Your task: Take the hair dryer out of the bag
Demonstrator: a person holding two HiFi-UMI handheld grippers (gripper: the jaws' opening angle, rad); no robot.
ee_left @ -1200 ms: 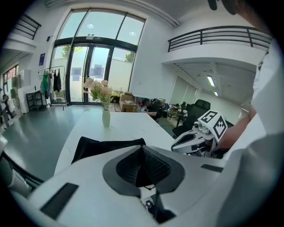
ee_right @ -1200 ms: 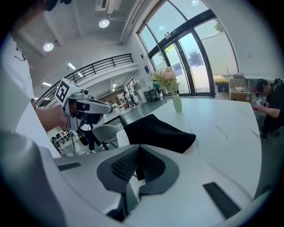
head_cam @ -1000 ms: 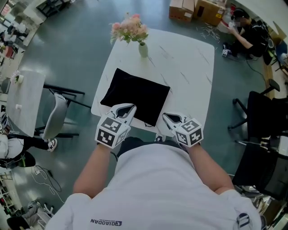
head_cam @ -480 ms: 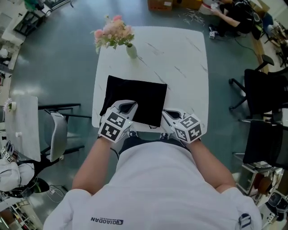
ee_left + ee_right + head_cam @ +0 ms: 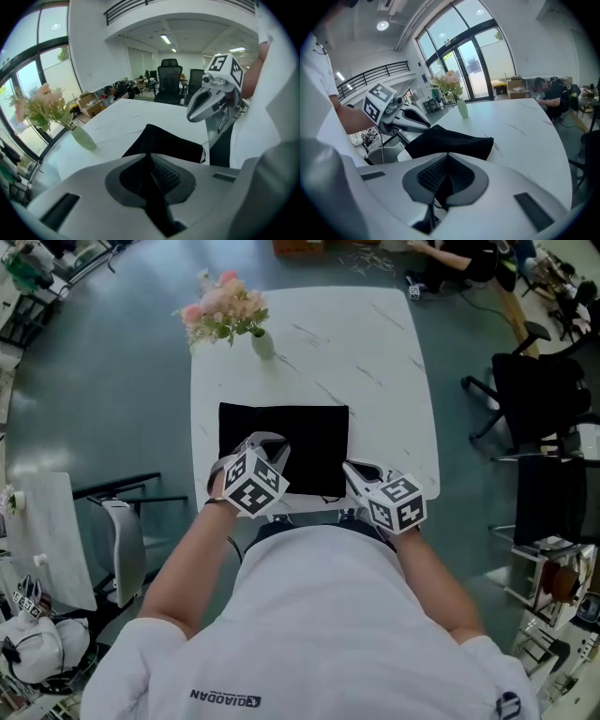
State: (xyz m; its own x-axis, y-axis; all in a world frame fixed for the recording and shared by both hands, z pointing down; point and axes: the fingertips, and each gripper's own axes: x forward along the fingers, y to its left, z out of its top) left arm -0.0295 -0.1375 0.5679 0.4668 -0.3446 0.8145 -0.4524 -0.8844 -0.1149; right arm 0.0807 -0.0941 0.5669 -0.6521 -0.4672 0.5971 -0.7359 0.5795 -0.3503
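Wearing QIAODAN shirt (image 5: 309,624), black bag (image 5: 300,432) — flat on table (image 5: 375,362)

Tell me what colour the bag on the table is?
The bag is plain black, clearest in the head view.

One bag (image 5: 300,432), one vase (image 5: 262,343), one table (image 5: 384,427)

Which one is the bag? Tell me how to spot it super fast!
Look at the big white table in the middle of the room. On the side nearest the person lies a flat black cloth bag. It is the only dark thing on the tabletop; its one neighbour, a pale green vase of pink flowers, stands at a far corner.
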